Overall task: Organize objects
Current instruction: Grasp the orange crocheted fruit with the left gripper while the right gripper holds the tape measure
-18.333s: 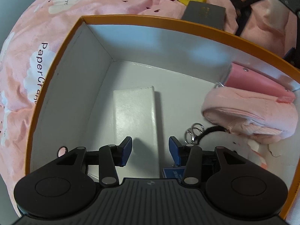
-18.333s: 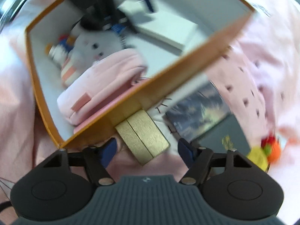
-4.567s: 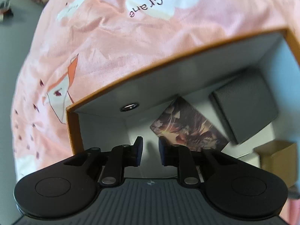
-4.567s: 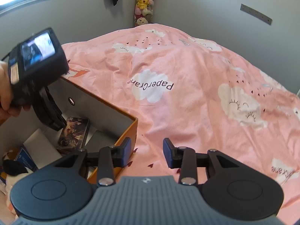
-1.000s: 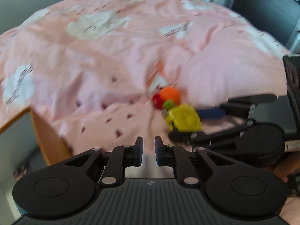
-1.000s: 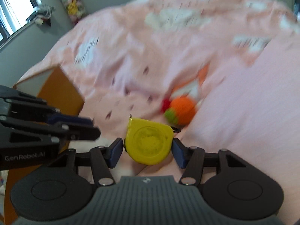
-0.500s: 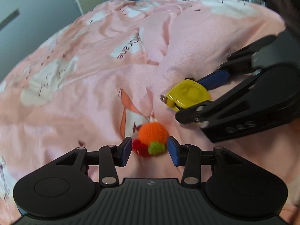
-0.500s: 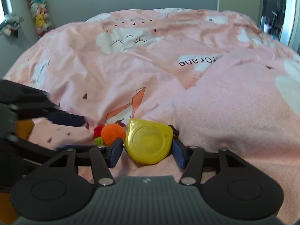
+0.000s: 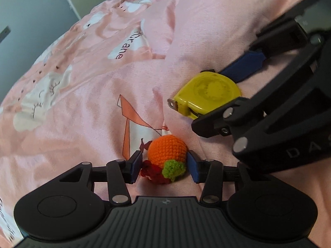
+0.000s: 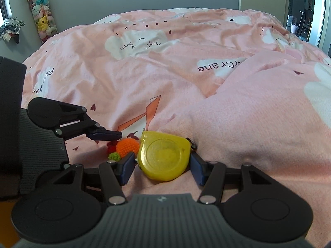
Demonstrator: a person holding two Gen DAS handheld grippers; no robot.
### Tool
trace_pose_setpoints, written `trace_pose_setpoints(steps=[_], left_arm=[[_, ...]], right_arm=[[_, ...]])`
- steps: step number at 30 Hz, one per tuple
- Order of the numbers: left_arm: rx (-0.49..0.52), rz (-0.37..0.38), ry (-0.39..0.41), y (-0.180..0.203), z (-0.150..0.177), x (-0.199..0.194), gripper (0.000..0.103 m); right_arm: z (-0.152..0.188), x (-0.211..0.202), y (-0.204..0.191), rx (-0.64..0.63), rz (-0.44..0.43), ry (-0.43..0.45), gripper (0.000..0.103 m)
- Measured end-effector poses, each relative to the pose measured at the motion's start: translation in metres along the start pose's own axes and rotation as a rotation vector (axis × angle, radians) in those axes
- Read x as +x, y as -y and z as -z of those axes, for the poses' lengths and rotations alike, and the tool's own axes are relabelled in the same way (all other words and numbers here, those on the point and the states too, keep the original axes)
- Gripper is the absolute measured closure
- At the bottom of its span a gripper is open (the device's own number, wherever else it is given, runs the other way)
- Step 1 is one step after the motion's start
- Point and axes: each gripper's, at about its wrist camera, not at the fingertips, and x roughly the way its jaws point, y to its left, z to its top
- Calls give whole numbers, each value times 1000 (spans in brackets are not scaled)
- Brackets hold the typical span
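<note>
A crocheted toy (image 9: 167, 150), an orange ball with green and red bits, lies on the pink duvet (image 9: 82, 103). My left gripper (image 9: 163, 166) straddles it. Its jaws are opening, and a gap shows beside the left pad (image 9: 136, 165). To the right, a yellow tape measure (image 9: 209, 91) rests on the duvet against a raised fold. My right gripper (image 10: 162, 165) is shut on the tape measure (image 10: 164, 157), with a blue pad on each side. In the right wrist view the crocheted toy (image 10: 127, 147) sits just left of the tape measure, under one left finger (image 10: 105, 135).
A raised pink fold of duvet (image 10: 258, 113) bulges right behind the tape measure. The two grippers are close together, almost touching. A hanging column of plush toys (image 10: 42, 22) is at the far wall, and an open doorway (image 10: 300, 16) is far right.
My left gripper swung over and came down around the crocheted toy, its jaws going from nearly shut to wide. The right gripper kept the tape measure and turned a little, then stayed still.
</note>
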Motion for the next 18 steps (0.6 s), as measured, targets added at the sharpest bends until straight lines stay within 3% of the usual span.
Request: trace_pose_setpoints(steps=[8,13,18], left_arm=[[-120,-47,66,-14,3,-58,53],[-263,-55,143,-38,24,-131,54],[-398,-101,168,-75,64,-209,54]], right_arm=[[0,-17,-9,-23,-5,35,44],[-7,-40,-20,-14,-70,70,44],[-20,-72,-59,-106,-199,120,44]])
